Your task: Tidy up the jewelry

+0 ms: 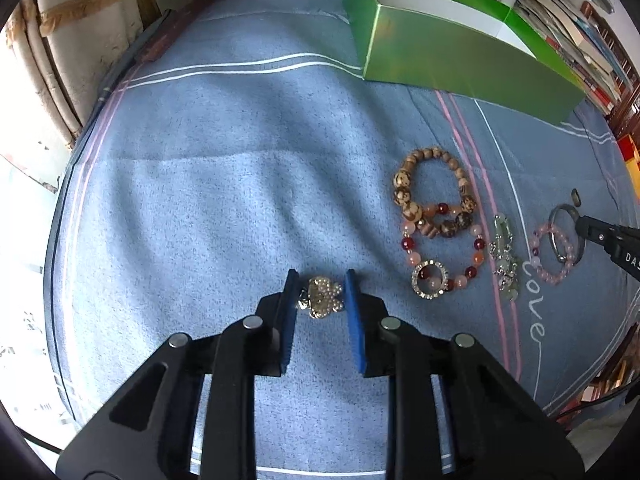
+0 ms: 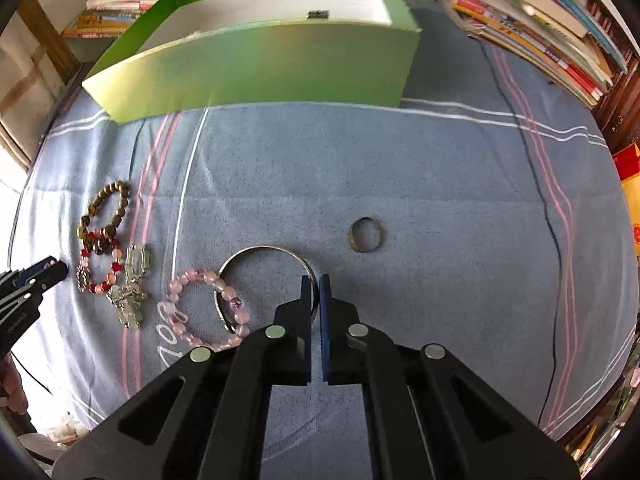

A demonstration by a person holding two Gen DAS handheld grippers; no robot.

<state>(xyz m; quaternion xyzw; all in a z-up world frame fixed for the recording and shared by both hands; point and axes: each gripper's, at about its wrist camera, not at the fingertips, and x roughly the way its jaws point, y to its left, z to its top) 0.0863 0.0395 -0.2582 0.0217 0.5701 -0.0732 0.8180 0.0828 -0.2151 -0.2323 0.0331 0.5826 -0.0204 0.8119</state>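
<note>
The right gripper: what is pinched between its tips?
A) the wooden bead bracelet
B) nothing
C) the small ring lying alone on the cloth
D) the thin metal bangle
D: in the right wrist view the right gripper is closed on the rim of the thin metal bangle, while the small ring lies apart on the cloth.

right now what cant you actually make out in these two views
- Inside of the green box: both views; its front wall hides the floor, only a small dark item by the back wall shows.
- Left gripper around the rhinestone brooch: left wrist view; pad contact unclear.
- Silver bangle: right wrist view; the right gripper covers the clamped part.
- Small ring: too small for detail.
</note>
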